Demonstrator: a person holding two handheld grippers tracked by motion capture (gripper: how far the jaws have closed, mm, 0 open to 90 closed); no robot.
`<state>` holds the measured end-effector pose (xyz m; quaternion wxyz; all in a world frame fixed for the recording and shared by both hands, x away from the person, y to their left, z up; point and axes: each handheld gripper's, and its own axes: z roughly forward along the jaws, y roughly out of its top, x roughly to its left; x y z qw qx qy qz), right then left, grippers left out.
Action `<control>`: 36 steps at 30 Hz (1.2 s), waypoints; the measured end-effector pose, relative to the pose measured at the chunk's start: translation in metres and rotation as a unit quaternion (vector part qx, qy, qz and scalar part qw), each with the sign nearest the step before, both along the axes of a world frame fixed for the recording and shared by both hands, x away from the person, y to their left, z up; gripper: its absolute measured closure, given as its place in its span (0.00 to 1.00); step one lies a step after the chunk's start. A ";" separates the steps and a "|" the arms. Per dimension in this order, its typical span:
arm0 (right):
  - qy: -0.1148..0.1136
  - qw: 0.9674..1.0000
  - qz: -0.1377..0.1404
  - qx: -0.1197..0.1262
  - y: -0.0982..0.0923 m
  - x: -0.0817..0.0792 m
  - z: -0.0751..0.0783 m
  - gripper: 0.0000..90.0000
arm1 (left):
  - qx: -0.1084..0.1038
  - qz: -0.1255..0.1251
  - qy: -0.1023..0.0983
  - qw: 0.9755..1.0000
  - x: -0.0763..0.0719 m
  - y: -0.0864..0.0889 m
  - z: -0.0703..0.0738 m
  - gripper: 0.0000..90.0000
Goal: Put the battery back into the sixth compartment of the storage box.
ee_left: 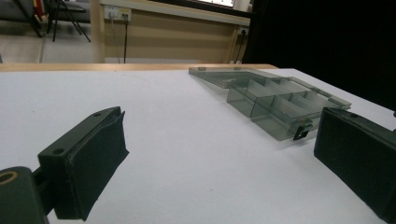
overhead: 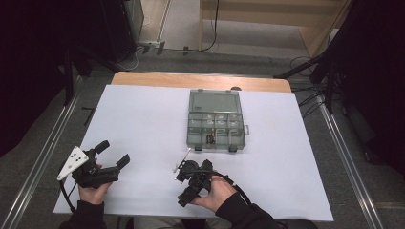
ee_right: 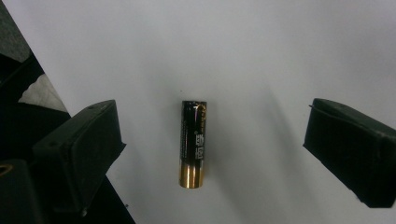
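As the right gripper (ee_right: 212,154) hangs over the white table (overhead: 143,119) with its jaws spread wide, a black-and-gold battery (ee_right: 193,143) lies loose between them, ungrasped. Just beyond sits the open compartment box (overhead: 215,126), a few small items inside. The left gripper (overhead: 111,153) rests open and empty. Pickup and placement appear yet to come.
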<state>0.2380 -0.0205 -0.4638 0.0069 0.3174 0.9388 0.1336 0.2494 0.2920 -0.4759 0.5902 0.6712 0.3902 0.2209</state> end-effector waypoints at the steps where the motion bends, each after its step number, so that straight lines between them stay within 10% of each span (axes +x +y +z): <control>1: 0.000 1.000 0.004 -0.002 0.000 0.000 0.000 0.07 | 0.000 0.000 0.000 1.000 0.000 0.000 0.000 0.02; 36: 0.017 0.999 0.004 -0.045 0.004 -0.007 -0.009 0.67 | 0.002 0.001 0.000 1.000 0.000 0.000 0.000 0.03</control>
